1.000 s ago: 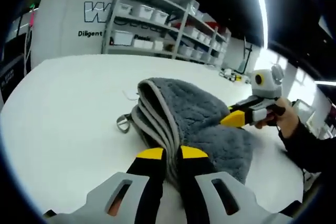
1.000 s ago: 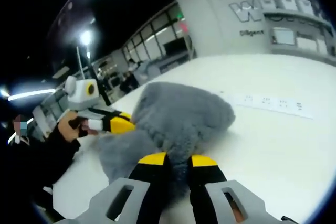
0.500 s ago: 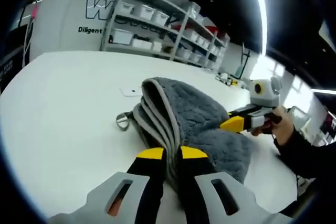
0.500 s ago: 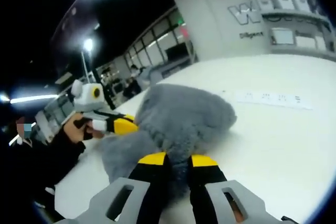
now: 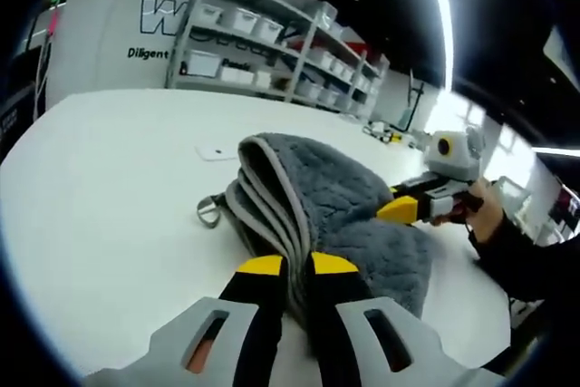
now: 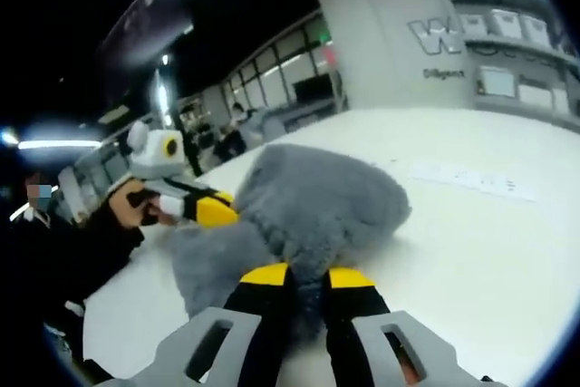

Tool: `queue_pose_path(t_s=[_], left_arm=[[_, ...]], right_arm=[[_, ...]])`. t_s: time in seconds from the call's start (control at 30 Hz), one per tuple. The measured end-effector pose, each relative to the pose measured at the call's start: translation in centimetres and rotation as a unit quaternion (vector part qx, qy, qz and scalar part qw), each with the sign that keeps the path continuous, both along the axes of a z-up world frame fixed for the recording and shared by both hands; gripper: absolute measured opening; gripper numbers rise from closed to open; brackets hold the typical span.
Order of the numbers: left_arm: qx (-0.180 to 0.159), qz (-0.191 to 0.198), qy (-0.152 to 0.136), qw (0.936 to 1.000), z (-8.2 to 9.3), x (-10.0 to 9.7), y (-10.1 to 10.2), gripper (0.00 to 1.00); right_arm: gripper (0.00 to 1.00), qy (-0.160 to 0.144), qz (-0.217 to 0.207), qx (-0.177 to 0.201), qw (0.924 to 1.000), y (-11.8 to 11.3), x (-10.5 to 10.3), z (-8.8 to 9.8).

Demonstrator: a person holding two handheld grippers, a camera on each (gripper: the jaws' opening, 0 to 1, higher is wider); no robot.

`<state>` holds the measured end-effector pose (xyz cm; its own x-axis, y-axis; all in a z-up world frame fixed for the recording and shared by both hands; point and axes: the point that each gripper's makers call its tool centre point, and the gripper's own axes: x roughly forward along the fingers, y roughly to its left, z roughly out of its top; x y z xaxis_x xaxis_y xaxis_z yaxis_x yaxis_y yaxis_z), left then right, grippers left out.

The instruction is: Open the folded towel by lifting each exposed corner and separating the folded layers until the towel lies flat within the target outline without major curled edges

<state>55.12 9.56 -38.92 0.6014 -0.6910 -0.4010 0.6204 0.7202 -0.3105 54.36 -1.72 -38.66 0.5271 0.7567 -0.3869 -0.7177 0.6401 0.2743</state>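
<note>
Each hand-held gripper has yellow-tipped black jaws on grey mounts.

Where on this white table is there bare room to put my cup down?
Bare table lies between the grey towel and the shelving, apart from a small white tag. It is crowded at the towel, where the left claw and right claw grip it.

1. I'm reading a large outlined "W" on the white wall, the rest cut off by the shelving
2. I'm making out "Diligent" in small dark letters beneath it
</note>
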Motion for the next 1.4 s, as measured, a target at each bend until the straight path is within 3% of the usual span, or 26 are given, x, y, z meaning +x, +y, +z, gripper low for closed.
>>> queue_pose_path(t_s=[0.37,0.67,0.83,1.03,1.17,1.4], left_arm=[[-0.005,-0.014,-0.009,0.9998,-0.1,-1.1,-0.1,0.08],[-0.033,-0.026,-0.012,0.9991,0.0,-1.8,-0.4,0.08],[-0.039,-0.023,-0.023,0.9987,0.3,-1.9,-0.3,0.08],[-0.015,-0.017,-0.053,0.9984,0.4,-1.8,-0.3,0.08],[-0.006,-0.014,-0.065,0.9978,0.6,-1.8,-0.4,0.07],[-0.022,-0.021,-0.07,0.9971,0.9,-1.9,-0.5,0.06]], right_arm=[[0.1,-0.009,0.02,-0.015,0.9996,-0.1,-0.8,-0.3],[0.1,-0.017,0.028,-0.009,0.9994,-0.5,-1.7,-0.4],[0.09,-0.039,0.031,-0.007,0.9987,-0.3,-1.6,-0.2],[0.08,-0.066,0.028,-0.006,0.9974,0.0,-1.6,0.1],[0.07,-0.064,0.032,-0.005,0.9974,-0.2,-1.7,0.1],[0.07,-0.065,0.035,-0.009,0.9972,-0.4,-1.9,-0.1]])
